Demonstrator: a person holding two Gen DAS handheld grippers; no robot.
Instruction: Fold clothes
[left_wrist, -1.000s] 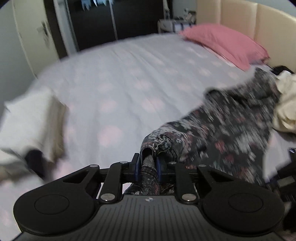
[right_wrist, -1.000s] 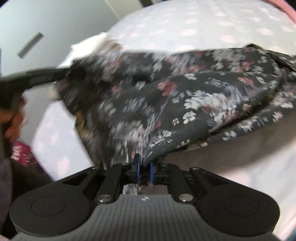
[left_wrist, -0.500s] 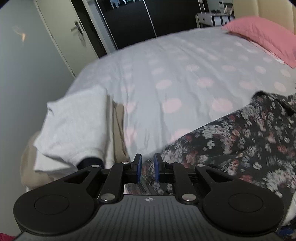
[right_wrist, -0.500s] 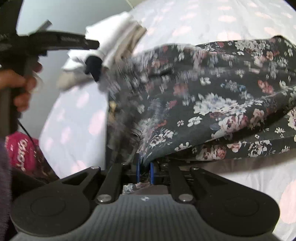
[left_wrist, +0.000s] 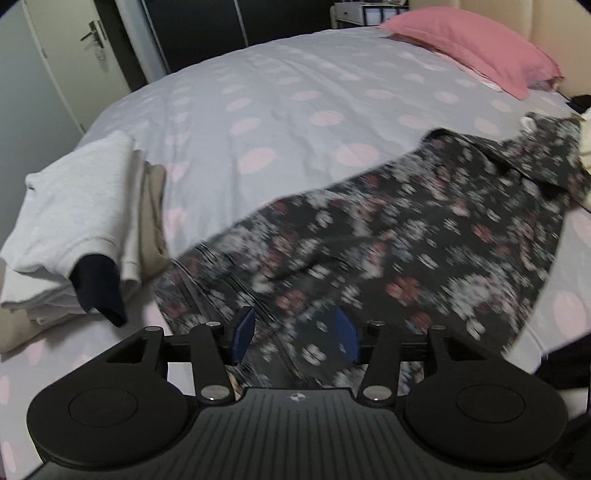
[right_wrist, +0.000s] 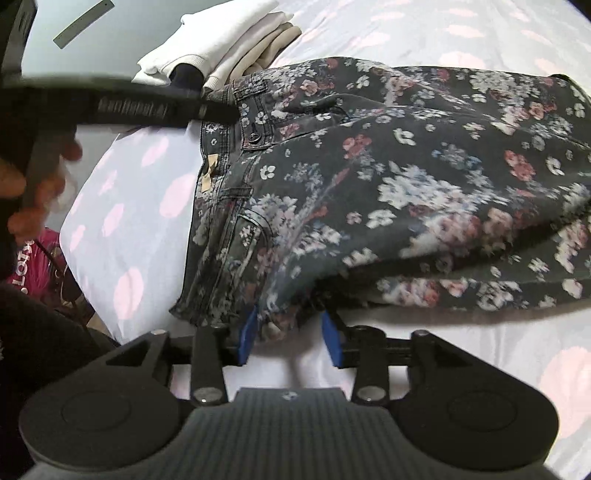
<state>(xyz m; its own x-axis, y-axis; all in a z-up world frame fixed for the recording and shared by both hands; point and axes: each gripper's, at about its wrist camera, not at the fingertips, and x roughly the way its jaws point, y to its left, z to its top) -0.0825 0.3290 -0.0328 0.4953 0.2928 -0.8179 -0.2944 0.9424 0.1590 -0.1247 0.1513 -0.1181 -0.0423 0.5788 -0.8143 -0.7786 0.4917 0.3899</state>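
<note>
Between the blue pads of the left gripper (left_wrist: 295, 334) sits the waist end of the floral trousers (left_wrist: 388, 240), and the jaws are opening, pads no longer pressing the cloth. Over on the right gripper (right_wrist: 290, 334), same story: jaws opening, the waistband corner lying loose between the pads. The trousers lie flat on the dotted bedspread (left_wrist: 295, 92), long axis running from the waistband, near and left, out to the legs, far and right. The button and belt loops face up in the right wrist view. In the left wrist view the fabric is motion-blurred, so folds are hard to read, and the leg ends are cut off at the right edge. Just beside the waistband, far-left, sits a stack of folded clothes (left_wrist: 77, 206). A pink pillow (left_wrist: 472, 44) lies well beyond.
</note>
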